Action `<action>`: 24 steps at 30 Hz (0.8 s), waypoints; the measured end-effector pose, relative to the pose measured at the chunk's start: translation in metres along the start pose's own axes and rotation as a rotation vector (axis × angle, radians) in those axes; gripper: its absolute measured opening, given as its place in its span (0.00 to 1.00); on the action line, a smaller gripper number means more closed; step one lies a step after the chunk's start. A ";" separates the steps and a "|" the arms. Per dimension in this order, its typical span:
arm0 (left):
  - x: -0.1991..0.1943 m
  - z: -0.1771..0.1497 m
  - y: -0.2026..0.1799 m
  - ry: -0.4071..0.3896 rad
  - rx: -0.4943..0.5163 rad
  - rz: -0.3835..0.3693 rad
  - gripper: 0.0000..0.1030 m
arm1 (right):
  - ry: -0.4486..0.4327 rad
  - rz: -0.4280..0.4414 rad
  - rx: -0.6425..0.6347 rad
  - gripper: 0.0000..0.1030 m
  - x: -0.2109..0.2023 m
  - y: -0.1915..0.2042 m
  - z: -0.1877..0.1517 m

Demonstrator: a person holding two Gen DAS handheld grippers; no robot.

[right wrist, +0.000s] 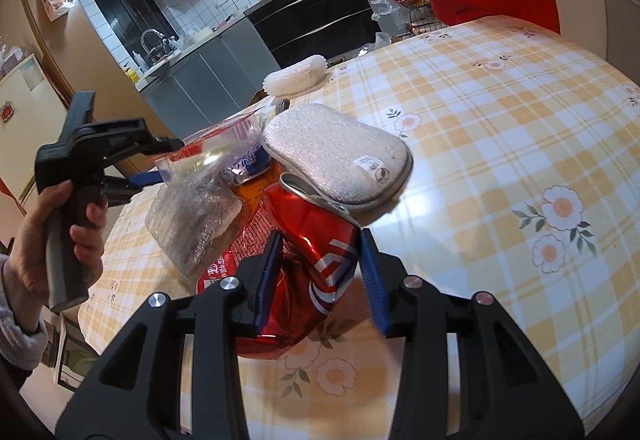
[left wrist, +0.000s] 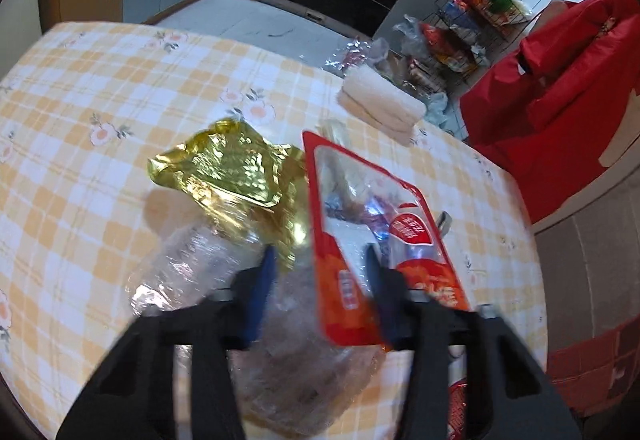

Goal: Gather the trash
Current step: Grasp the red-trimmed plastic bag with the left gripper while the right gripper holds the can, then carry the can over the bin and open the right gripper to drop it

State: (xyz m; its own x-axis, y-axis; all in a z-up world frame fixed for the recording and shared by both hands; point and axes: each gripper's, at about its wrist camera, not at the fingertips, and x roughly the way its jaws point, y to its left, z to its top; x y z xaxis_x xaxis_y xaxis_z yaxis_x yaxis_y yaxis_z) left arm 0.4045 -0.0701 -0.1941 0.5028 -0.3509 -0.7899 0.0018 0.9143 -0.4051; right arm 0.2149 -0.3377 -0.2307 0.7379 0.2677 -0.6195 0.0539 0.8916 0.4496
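crushed red can (right wrist: pixel 316 260) sits pinched between the right gripper (right wrist: pixel 320 264) pads, above the desk (right wrist: pixel 500 159). just beyond lies a grey sponge pad (right wrist: pixel 336 155). left gripper (left wrist: pixel 320 280) clamps a red snack wrapper (left wrist: pixel 360 240) and clear plastic (left wrist: pixel 192 264), gold foil (left wrist: pixel 228 167) ahead.
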 end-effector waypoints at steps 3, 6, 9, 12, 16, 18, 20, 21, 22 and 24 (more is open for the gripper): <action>-0.008 -0.005 -0.002 -0.017 0.019 0.009 0.20 | -0.002 -0.004 0.004 0.39 -0.004 -0.001 -0.003; -0.017 -0.009 -0.007 -0.027 0.070 0.016 0.19 | -0.012 -0.002 0.013 0.39 -0.010 -0.002 -0.004; -0.029 -0.014 -0.013 -0.031 0.115 0.020 0.19 | -0.024 0.000 0.016 0.39 -0.016 0.001 -0.004; -0.045 -0.020 -0.015 -0.046 0.136 0.012 0.19 | -0.036 0.003 0.014 0.39 -0.023 0.004 -0.003; -0.079 -0.030 -0.017 -0.098 0.188 0.022 0.19 | -0.059 0.006 0.006 0.39 -0.037 0.010 -0.003; -0.093 -0.036 -0.018 -0.116 0.210 0.033 0.19 | -0.066 0.006 0.001 0.39 -0.045 0.014 -0.003; -0.112 -0.045 -0.016 -0.143 0.240 0.050 0.19 | -0.073 0.007 -0.007 0.39 -0.052 0.018 -0.004; -0.120 -0.050 -0.015 -0.155 0.252 0.055 0.19 | -0.076 0.008 -0.011 0.39 -0.055 0.019 -0.005; -0.127 -0.053 -0.013 -0.166 0.262 0.059 0.19 | -0.080 0.009 -0.018 0.39 -0.060 0.022 -0.006; -0.147 -0.064 -0.010 -0.192 0.285 0.070 0.19 | -0.087 0.010 -0.029 0.39 -0.069 0.027 -0.009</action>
State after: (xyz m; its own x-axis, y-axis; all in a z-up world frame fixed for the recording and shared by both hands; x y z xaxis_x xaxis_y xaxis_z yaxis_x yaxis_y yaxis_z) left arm 0.2751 -0.0405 -0.1037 0.6634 -0.2662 -0.6993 0.1896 0.9639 -0.1870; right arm 0.1595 -0.3289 -0.1811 0.7940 0.2451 -0.5564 0.0277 0.8996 0.4358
